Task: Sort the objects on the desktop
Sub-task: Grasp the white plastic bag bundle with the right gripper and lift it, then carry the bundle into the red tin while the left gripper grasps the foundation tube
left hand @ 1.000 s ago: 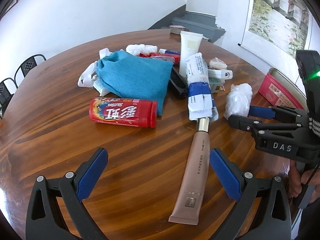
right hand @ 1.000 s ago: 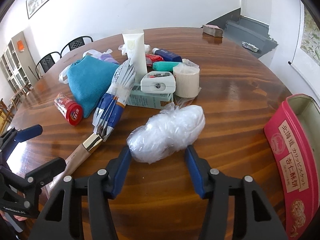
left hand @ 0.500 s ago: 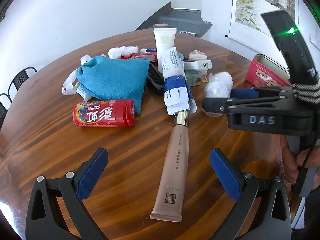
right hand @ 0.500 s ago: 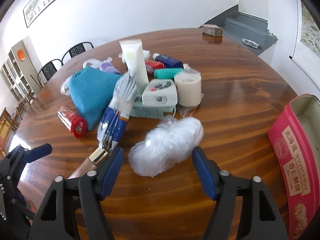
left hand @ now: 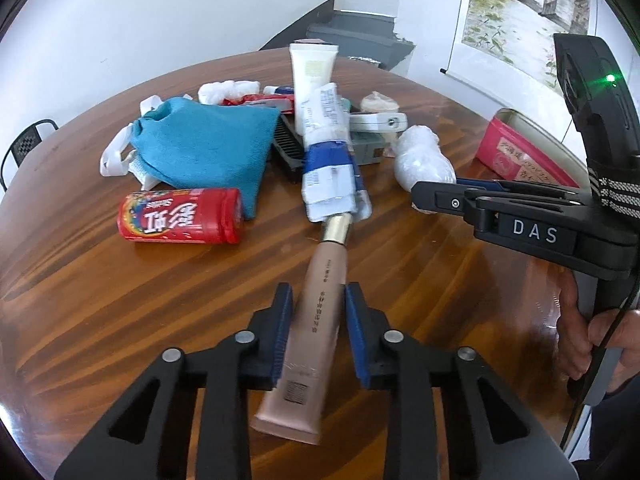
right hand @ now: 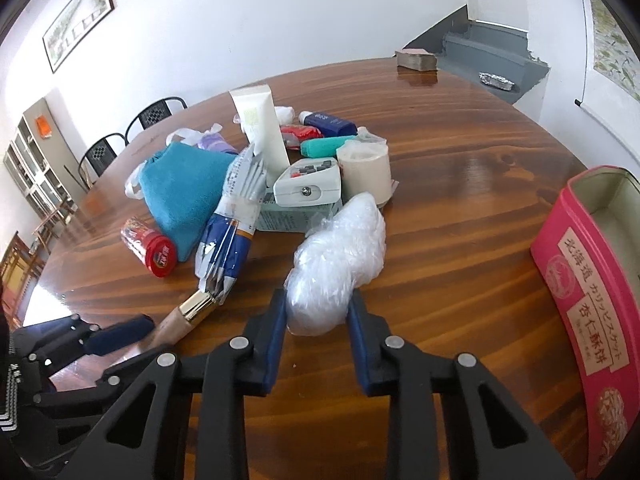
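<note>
Beige tube (left hand: pixel 316 320): one, lying flat on the near part of the wooden table (left hand: pixel 100 300). I see its gold cap end tucked under the blue-and-white packet (left hand: pixel 330 168), its crimped end towards me.
Left gripper (left hand: pixel 314 316): my jaws have just been closing and now sit narrow, blue pads pressed on either side of the beige tube's body.
Plastic bundle (right hand: pixel 338 264): one crumpled clear-plastic lump, right of the beige tube, near the middle of the table.
Right gripper (right hand: pixel 318 308): its jaws have just been closing too; I have them pinching the near end of the plastic bundle.
Hand (left hand: pixel 588 336): one in sight, at the right edge of the left view, holding the right gripper's handle.
Red candy canister (left hand: pixel 182 216): one, on its side, left of the beige tube.
Teal cloth pouch (left hand: pixel 208 148): one, just beyond the canister, touching it.
White tube (right hand: pixel 262 128): one, propped up in the far pile.
White device (right hand: pixel 308 184): one, with grey buttons, resting on a pale box, beyond the bundle.
Tape roll (right hand: pixel 364 168): one, upright, right of the white device.
Pink tin (right hand: pixel 580 280): one, open, at the right edge, well apart from the pile.
Chairs (right hand: pixel 132 132): I count two, at the far left side.
</note>
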Tool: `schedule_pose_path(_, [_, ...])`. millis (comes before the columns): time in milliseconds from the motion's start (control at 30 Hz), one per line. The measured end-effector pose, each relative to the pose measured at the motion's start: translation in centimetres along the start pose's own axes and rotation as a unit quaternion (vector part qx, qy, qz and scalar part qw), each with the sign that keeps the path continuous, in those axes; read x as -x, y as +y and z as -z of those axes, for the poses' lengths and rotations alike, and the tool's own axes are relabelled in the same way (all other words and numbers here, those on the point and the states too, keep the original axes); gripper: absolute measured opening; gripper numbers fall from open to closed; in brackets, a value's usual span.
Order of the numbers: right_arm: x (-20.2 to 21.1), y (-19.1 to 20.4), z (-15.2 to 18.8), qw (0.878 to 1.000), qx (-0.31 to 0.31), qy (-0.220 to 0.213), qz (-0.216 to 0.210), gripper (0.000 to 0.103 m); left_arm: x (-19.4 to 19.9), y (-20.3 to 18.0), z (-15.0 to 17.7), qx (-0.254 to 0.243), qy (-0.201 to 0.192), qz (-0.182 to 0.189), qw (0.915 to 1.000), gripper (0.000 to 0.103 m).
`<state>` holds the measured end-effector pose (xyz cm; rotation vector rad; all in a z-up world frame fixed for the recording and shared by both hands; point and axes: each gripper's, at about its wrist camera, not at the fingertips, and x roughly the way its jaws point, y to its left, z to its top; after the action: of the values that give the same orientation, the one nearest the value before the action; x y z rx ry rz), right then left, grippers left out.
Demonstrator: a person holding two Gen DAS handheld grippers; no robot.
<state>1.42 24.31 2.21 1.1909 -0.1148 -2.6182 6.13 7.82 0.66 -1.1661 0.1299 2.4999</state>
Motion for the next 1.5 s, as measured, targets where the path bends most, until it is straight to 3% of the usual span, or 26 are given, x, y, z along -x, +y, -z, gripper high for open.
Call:
schedule_pose_path(133, [1.5,-0.1,0.2,1.0,-0.003,-0.017,-0.005,0.032,0.3,-1.1,-0.3,-0.002,-0.01,0.008,0.9999,0.025])
schedule_pose_path(233, [2.5,-0.3,0.2,0.999,-0.006,-0.03,-0.009,0.032,1.1,-1.6,-0.9,0.004,-0.023,0.019,0.9995,0.011])
schedule_pose_path(400, [4.6,-0.5,0.3,0.998,-0.013,-0.057,-0.013,0.032,2.5,-1.8,-1.4,0.009,-0.047,0.028,0.9985,0.011])
schedule_pose_path(533, [5.5,-0.9,0.2,0.998,-0.019,-0.066,-0.014,0.032,2.4,-1.4,-1.3,0.015,-0.039,0.027,0.9988,0.011])
schedule_pose_path(567, [5.6,-1.0,0.3,0.997,-0.02,-0.067,-0.014,0.032,2.1,-1.3,-1.4,0.019,-0.034,0.028,0.9989,0.013])
schedule_pose_path(633, [5.7,-1.1,0.4,0.997,-0.022,-0.067,-0.015,0.032,1.7,-1.2,-1.2,0.023,-0.028,0.024,0.999,0.028])
schedule_pose_path(700, [5.6,-1.3,0.5,0.997,-0.026,-0.067,-0.016,0.032,1.8,-1.5,-1.0,0.021,-0.03,0.02,0.9991,0.062])
schedule_pose_path(733, [5.7,-1.4,0.5,0.997,-0.027,-0.067,-0.017,0.032,1.9,-1.6,-1.0,0.019,-0.035,0.016,0.9991,0.067])
schedule_pose_path(933, [5.7,-1.9,0.6,0.997,-0.037,-0.07,-0.02,0.032,0.8,-2.1,-0.8,0.014,-0.021,-0.006,0.9997,0.071])
schedule_pose_path(967, [5.7,-2.0,0.7,0.996,-0.039,-0.071,-0.021,0.032,0.3,-2.0,-0.8,0.016,-0.013,-0.007,0.9998,0.068])
schedule_pose_path(1033, [5.9,-2.2,0.8,0.996,-0.041,-0.074,-0.022,0.032,-0.7,-2.0,-0.5,0.019,0.006,-0.01,0.9998,0.04])
schedule_pose_path(1100, [6.2,-2.5,0.9,0.996,-0.043,-0.08,-0.02,0.032,-0.5,-2.3,-0.6,0.012,0.004,-0.017,0.9998,0.025])
schedule_pose_path(1333, [7.8,-3.9,1.2,0.993,-0.056,-0.108,-0.01,0.032,1.8,-4.1,-0.6,0.017,-0.018,0.02,0.9995,0.024])
schedule_pose_path(1400, [8.5,-4.6,1.2,0.991,-0.064,-0.117,-0.005,0.032,3.1,-4.9,-1.0,0.013,-0.036,0.031,0.9988,0.009])
schedule_pose_path(1500, [9.9,-5.5,1.4,0.988,-0.074,-0.136,0.008,0.032,4.8,-6.0,-1.7,0.008,-0.057,0.048,0.9972,0.008])
